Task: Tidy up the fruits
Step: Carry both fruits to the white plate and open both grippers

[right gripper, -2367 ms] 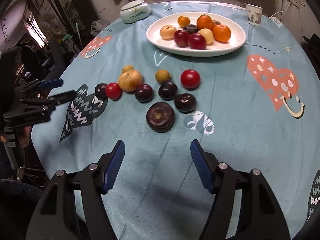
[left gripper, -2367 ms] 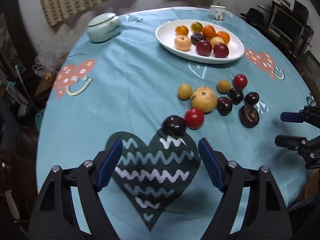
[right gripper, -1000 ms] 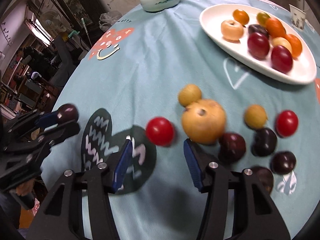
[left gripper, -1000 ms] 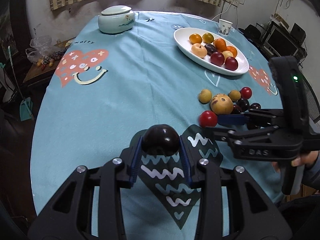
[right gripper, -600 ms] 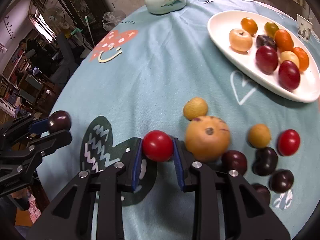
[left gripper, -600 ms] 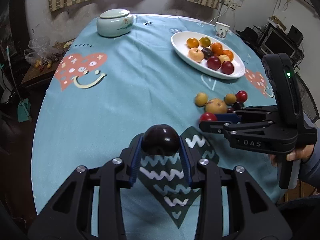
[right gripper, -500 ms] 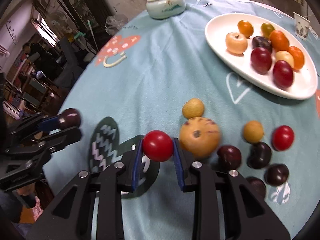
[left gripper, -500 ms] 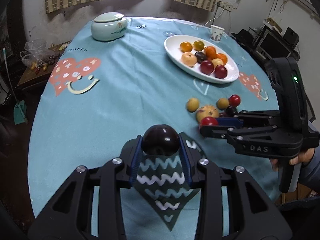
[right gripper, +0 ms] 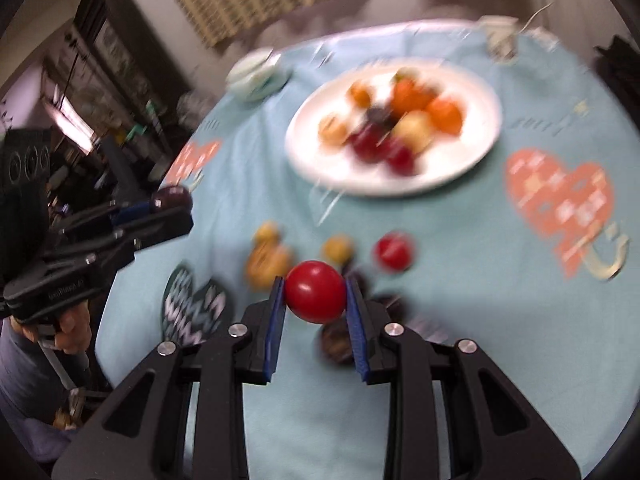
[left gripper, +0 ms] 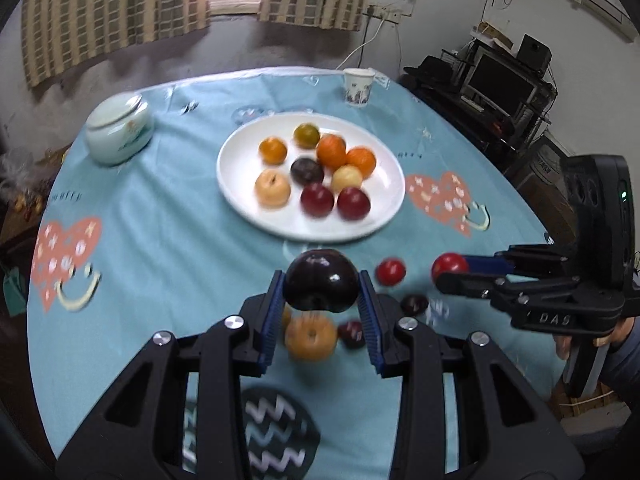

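Observation:
My left gripper (left gripper: 321, 280) is shut on a dark purple plum (left gripper: 320, 278), held above the table short of the white plate (left gripper: 240, 196). The plate holds several oranges, plums and pale fruits. My right gripper (right gripper: 316, 292) is shut on a small red fruit (right gripper: 315, 291), also lifted off the cloth. In the left wrist view that right gripper (left gripper: 450, 270) shows at the right with the red fruit (left gripper: 449, 265) at its tip. Loose fruits lie below: a big tan pear (left gripper: 311, 338), a red one (left gripper: 390, 272) and dark plums (left gripper: 414, 303).
The round table wears a teal cloth (left gripper: 160, 248) with heart prints. A pale green lidded jar (left gripper: 119, 130) stands at the back left, a paper cup (left gripper: 358, 87) at the back. A hand (left gripper: 616, 340) grips the right tool at the table's right edge.
Both grippers rose and moved forward toward the plate, each carrying its fruit. The right gripper had closed on the red fruit about a second ago.

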Tool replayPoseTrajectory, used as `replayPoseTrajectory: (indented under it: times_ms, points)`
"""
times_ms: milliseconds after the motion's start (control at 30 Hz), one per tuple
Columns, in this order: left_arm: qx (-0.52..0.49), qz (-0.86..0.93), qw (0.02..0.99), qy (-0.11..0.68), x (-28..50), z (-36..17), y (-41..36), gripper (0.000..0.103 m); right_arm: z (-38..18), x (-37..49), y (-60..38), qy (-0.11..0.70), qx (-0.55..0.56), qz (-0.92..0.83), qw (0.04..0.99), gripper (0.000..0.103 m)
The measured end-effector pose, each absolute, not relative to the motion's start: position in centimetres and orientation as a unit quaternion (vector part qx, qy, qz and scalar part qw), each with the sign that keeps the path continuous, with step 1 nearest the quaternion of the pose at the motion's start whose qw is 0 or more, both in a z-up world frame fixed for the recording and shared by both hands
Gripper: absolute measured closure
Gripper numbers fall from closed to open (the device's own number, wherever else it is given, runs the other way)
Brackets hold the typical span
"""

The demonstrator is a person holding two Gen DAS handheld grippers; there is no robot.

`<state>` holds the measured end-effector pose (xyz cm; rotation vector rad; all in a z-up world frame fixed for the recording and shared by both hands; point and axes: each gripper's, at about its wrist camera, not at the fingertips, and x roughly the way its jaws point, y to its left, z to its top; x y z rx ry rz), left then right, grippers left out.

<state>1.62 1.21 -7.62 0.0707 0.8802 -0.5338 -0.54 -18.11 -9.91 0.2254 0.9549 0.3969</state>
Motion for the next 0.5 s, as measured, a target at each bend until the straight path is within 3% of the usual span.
replayPoseTrajectory:
  times_ms: [233, 500]
  points:
    - [0.04, -0.223, 0.878, 0.422, 8.9, -6.8, -2.1, 0.067, -9.5, 5.9, -20.8, 0.437, 0.108, 0.158, 0.879, 0.073]
    - [0.048, -0.174, 0.874, 0.45, 15.2, -9.3, -3.1, 0.067, -10.7, 13.0, -18.5, 0.45, 0.077, 0.189, 0.869, 0.073]
